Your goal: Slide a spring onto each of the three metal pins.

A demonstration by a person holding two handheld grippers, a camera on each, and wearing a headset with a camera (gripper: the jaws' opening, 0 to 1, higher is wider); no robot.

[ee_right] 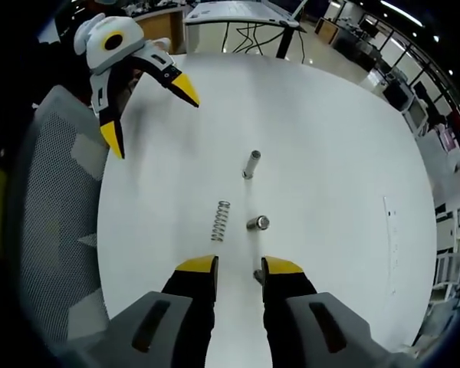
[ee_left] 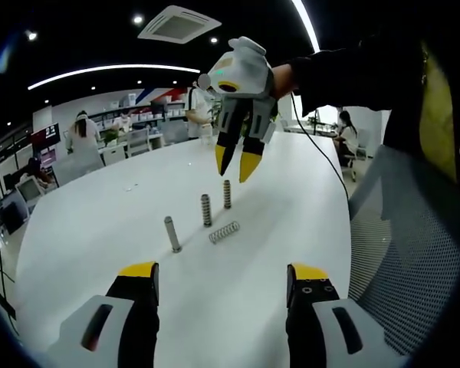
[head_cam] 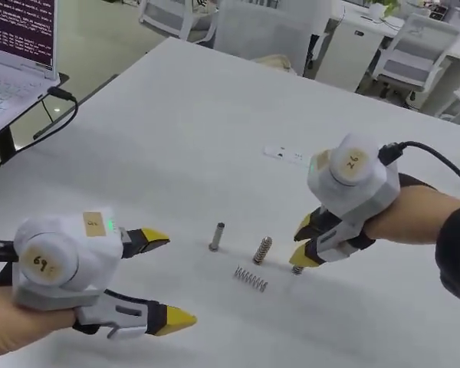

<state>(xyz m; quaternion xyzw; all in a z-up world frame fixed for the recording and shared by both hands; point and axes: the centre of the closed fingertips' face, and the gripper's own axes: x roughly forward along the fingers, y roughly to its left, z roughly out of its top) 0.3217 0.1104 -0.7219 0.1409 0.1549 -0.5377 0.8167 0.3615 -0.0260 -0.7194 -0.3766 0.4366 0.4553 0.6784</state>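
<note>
Three metal pins stand in a row on the white table [head_cam: 176,138]. The leftmost pin [head_cam: 217,236] [ee_left: 172,234] [ee_right: 251,164] is bare. The middle pin [head_cam: 262,250] [ee_left: 206,209] [ee_right: 257,223] wears a spring. A ribbed coil seems to sit on the third pin [head_cam: 297,268] [ee_left: 227,194] too; it stands right under my right gripper [head_cam: 301,244] [ee_left: 238,162] [ee_right: 239,266], whose jaws are slightly open and hold nothing. A loose spring [head_cam: 251,278] [ee_left: 224,231] [ee_right: 221,220] lies flat in front of the pins. My left gripper [head_cam: 169,278] [ee_left: 224,272] [ee_right: 149,115] hovers wide open and empty, left of the pins.
An open laptop [head_cam: 15,54] with a black cable [head_cam: 61,123] sits at the table's far left edge. A small white tag [head_cam: 285,155] lies beyond the pins. Office chairs [head_cam: 253,31] stand past the far edge.
</note>
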